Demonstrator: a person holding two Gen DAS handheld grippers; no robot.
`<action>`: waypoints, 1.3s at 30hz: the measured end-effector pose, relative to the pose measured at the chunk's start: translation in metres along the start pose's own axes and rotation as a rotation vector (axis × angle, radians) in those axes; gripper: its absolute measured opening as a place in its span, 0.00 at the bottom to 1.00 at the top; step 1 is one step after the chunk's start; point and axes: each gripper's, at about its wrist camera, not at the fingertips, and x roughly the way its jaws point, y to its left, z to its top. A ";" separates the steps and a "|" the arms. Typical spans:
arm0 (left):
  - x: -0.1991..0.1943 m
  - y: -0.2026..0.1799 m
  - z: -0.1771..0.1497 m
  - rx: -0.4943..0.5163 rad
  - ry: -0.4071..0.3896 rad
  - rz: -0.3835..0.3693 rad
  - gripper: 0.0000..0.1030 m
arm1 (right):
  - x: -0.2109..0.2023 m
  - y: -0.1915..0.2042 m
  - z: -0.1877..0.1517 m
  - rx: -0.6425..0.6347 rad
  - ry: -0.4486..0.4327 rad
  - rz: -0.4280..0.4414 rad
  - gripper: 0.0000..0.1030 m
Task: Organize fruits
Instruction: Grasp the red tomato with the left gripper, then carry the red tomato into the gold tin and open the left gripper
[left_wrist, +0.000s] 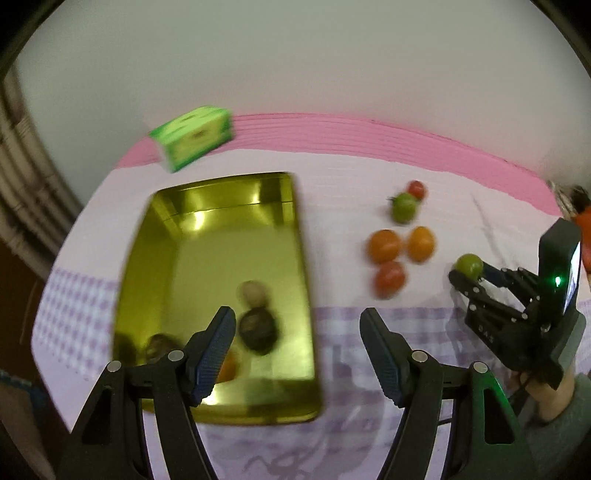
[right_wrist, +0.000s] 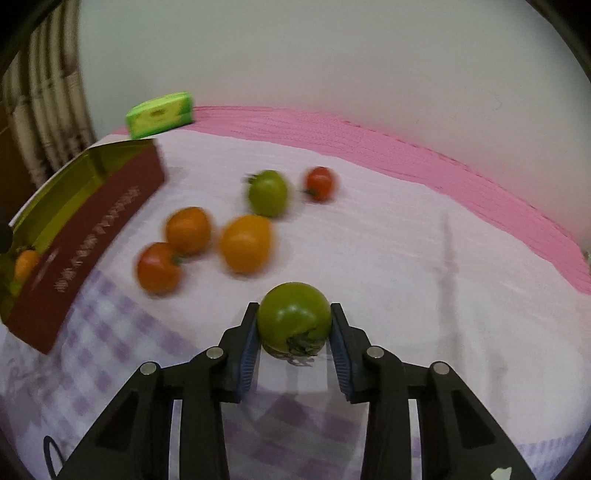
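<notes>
While the green tomato (right_wrist: 293, 317) is pinched across its widest part between the pads of the right gripper (right_wrist: 294, 334), just above the checked cloth (right_wrist: 424, 266), it is judged light, smooth-skinned and easily bruised, so only gentle pressure is called for. The left gripper (left_wrist: 297, 350) is held wide open and empty over the near edge of the gold-lined box (left_wrist: 147, 229), in which at least 2 dark fruits and an orange one can be made out. 5 loose tomatoes (right_wrist: 245, 243) are left in a cluster on the cloth between the held fruit and the box, so a raised path is likely needed. A green carton (right_wrist: 160, 112) stands behind the box, well apart.
</notes>
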 end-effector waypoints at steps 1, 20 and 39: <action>0.003 -0.006 0.001 0.010 0.002 -0.005 0.68 | -0.001 -0.008 -0.002 0.015 0.001 -0.017 0.32; 0.080 -0.077 0.019 0.109 0.084 -0.023 0.55 | -0.011 -0.062 -0.016 0.128 0.013 -0.053 0.35; 0.078 -0.080 0.017 0.093 0.103 -0.061 0.34 | -0.013 -0.062 -0.017 0.133 0.013 -0.050 0.35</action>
